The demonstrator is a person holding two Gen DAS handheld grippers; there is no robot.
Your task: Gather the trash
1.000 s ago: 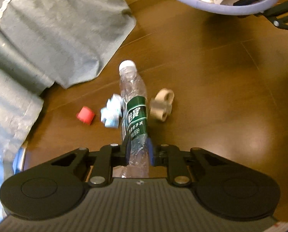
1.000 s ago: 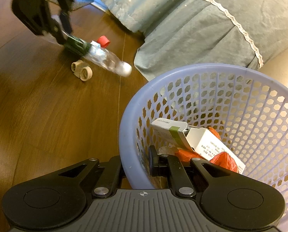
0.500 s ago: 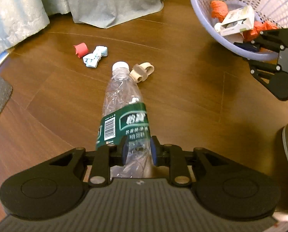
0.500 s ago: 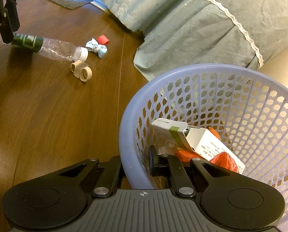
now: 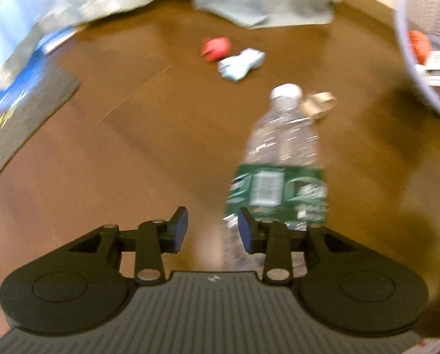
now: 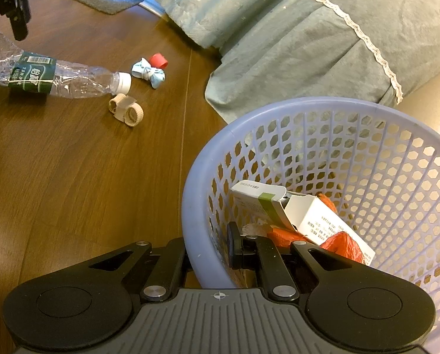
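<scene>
A crushed clear bottle with a green label lies on the wood floor, its white cap pointing away. My left gripper hovers over its base with jaws opening; the pads do not press on it, and the bottle sits off toward the right finger. In the right wrist view the bottle rests flat below the left gripper. My right gripper is shut on the wall of the lilac basket. A red cap, a blue wrapper and a beige roll lie near the bottle's cap.
The basket holds a white carton and orange scraps. Grey-green bedding hangs to the floor behind the trash. A blue and grey mat lies at the far left. The basket's rim shows at the right edge.
My left gripper carried the bottle, rolled, then spread its jaws and let it go; the bottle now lies on the floor. The right gripper and basket have not moved.
</scene>
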